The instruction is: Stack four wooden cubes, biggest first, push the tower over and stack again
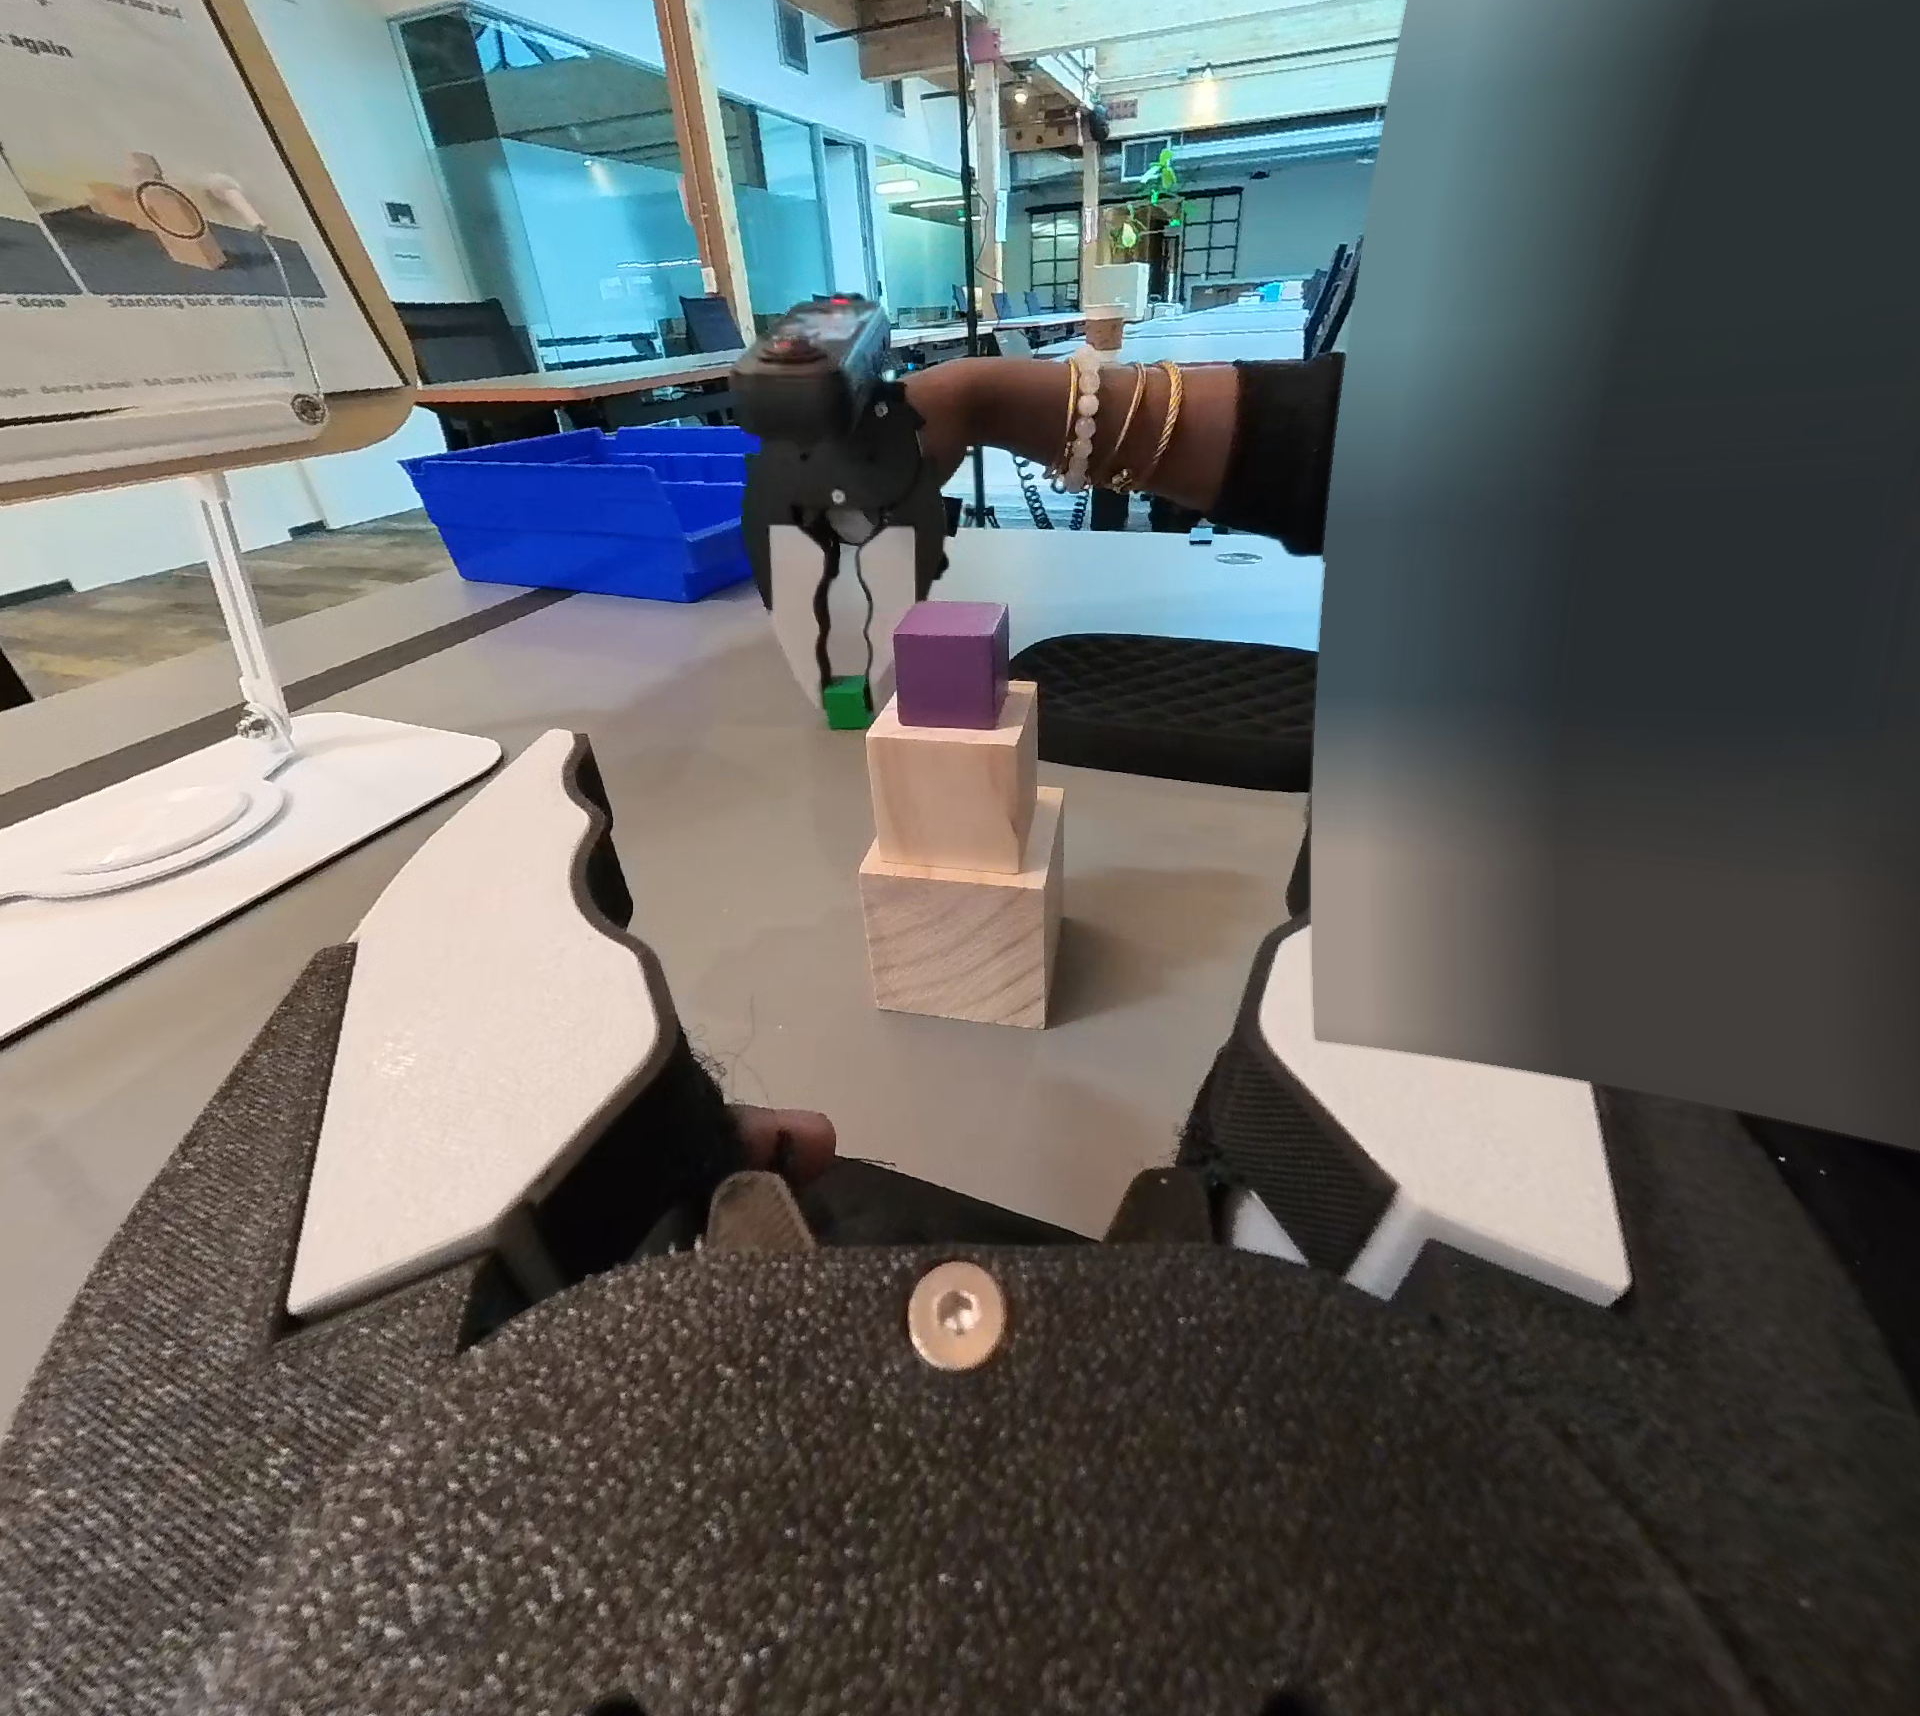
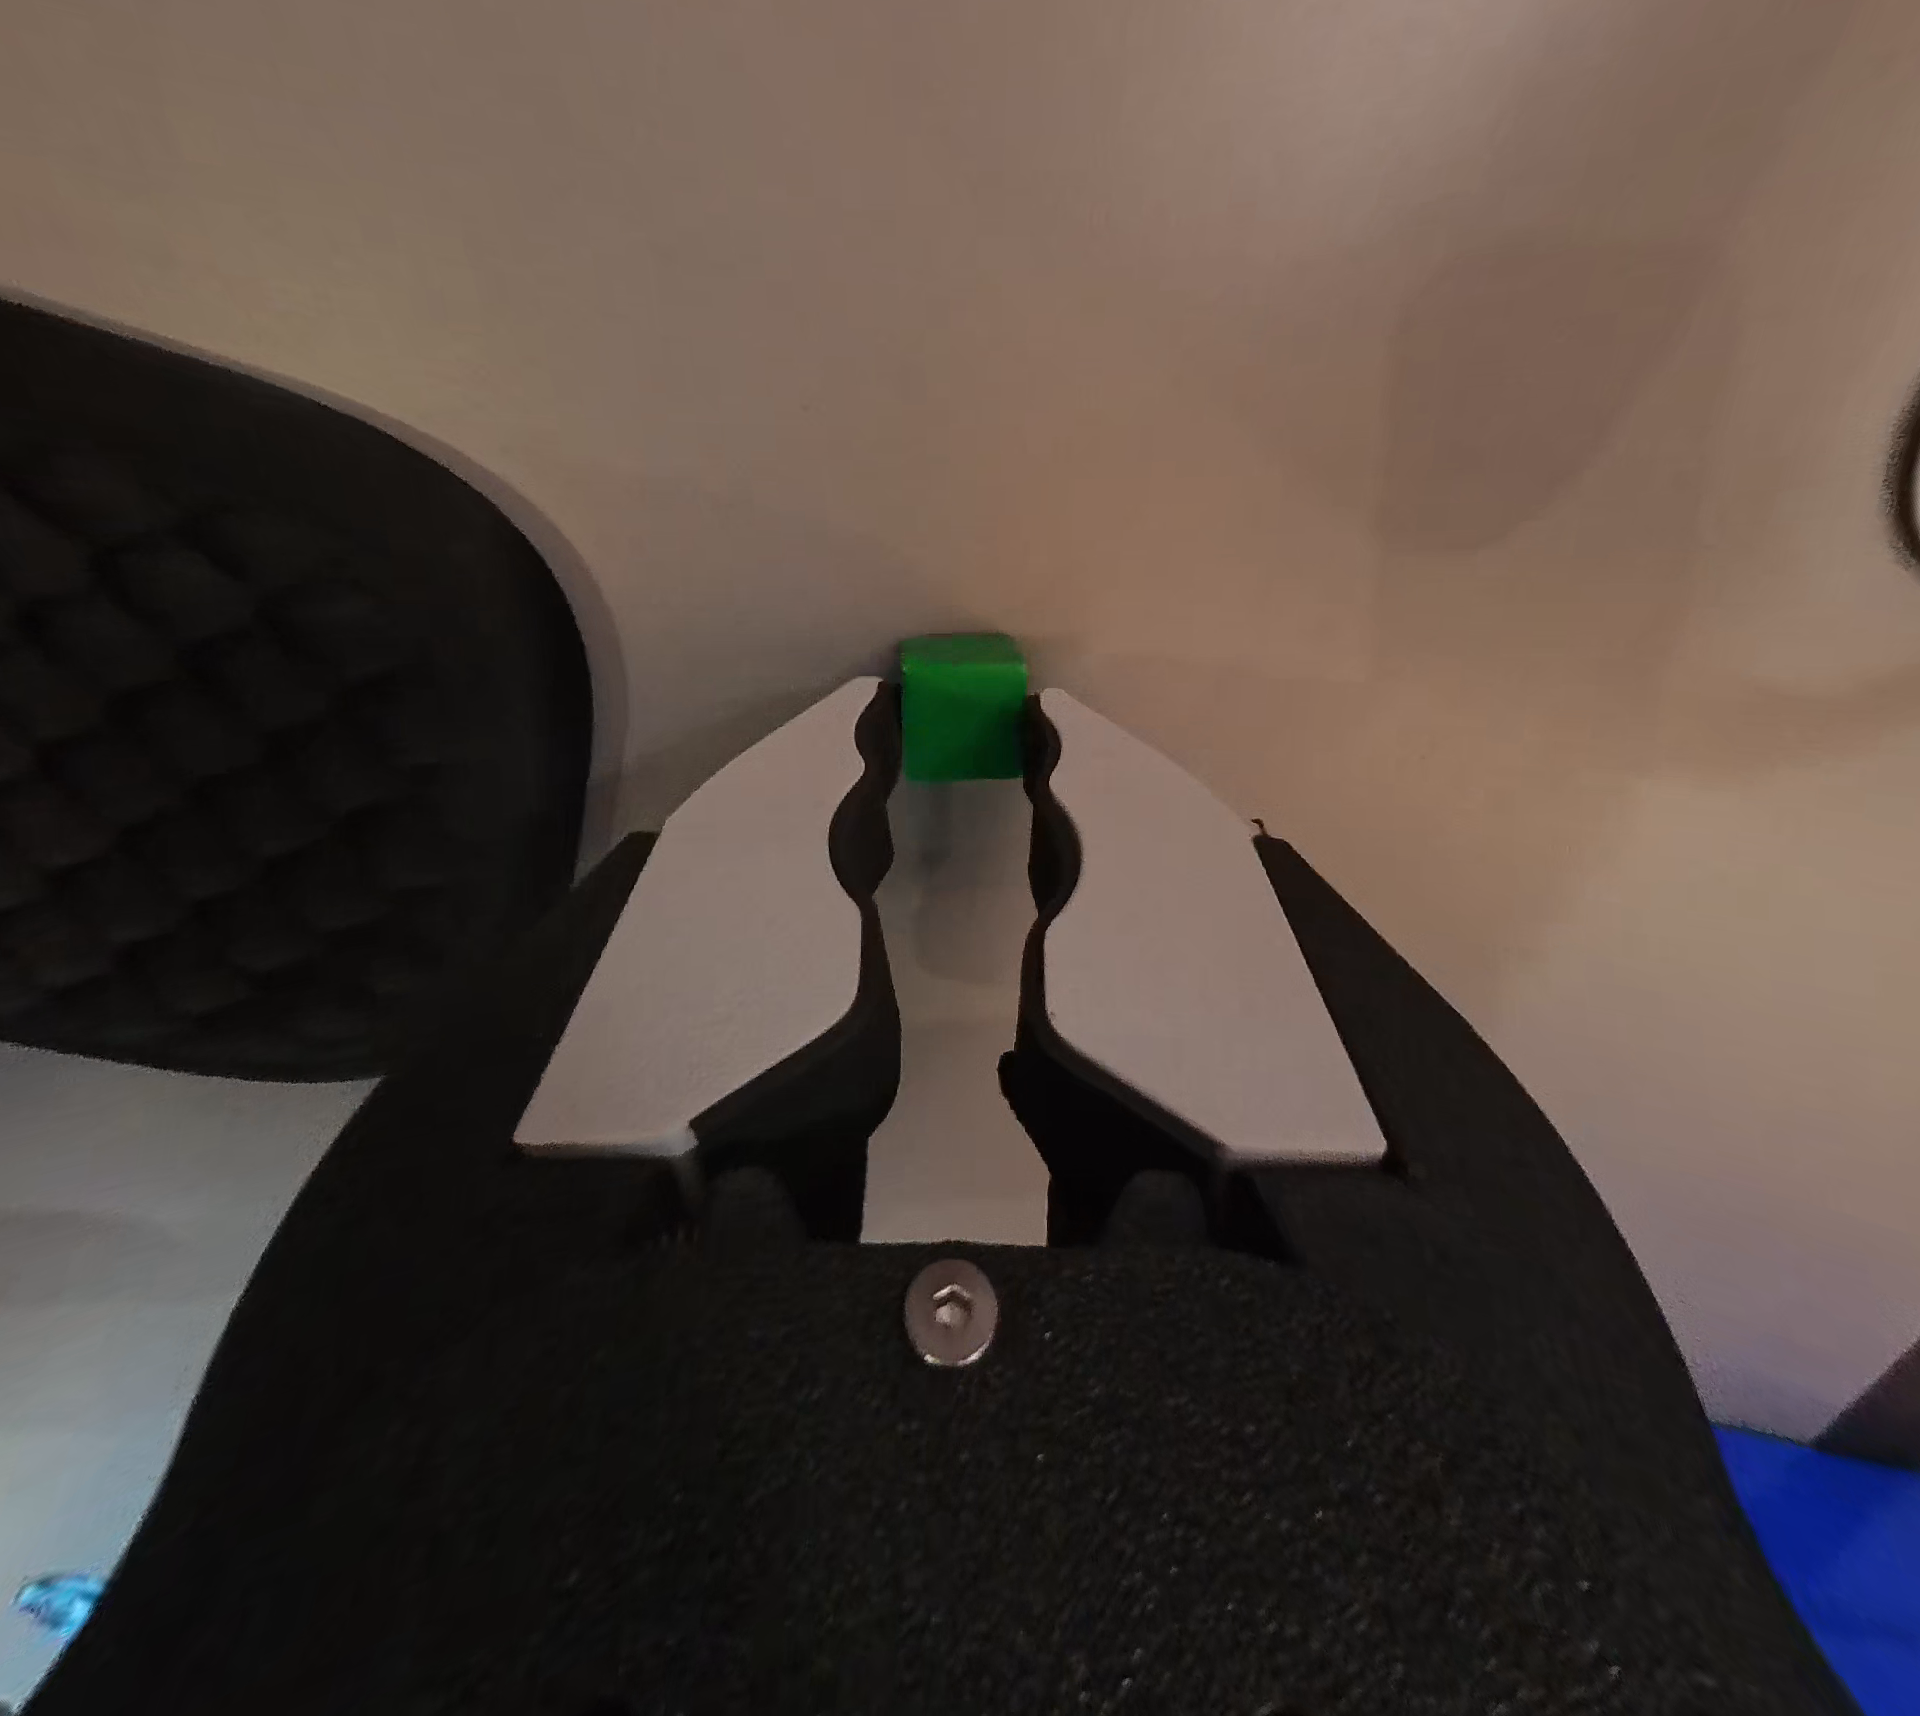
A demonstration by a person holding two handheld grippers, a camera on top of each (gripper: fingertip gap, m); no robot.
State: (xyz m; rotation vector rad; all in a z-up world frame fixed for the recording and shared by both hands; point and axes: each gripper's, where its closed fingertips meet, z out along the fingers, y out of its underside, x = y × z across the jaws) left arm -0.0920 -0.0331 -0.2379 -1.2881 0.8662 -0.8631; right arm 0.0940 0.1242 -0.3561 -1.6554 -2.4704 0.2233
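On the grey table [image 1: 727, 845], the right gripper [image 2: 958, 716] pinches a small green cube [image 2: 956, 721], both pads pressed against its sides. Wide open and holding nothing, the left gripper [image 1: 935, 856] faces a stack: purple cube [image 1: 951, 664] atop two wooden blocks [image 1: 956, 845]. Beyond sit a black mat [image 1: 1174, 710] and blue bin [image 1: 592, 513], contents unseen.

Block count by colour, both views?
Plain wooden cubes: 2, the large bottom one and the middle one stacked on it
Purple cube: 1, top of the stack
Small green cube: 1, on the grey table between the right gripper's fingertips
Total: 4
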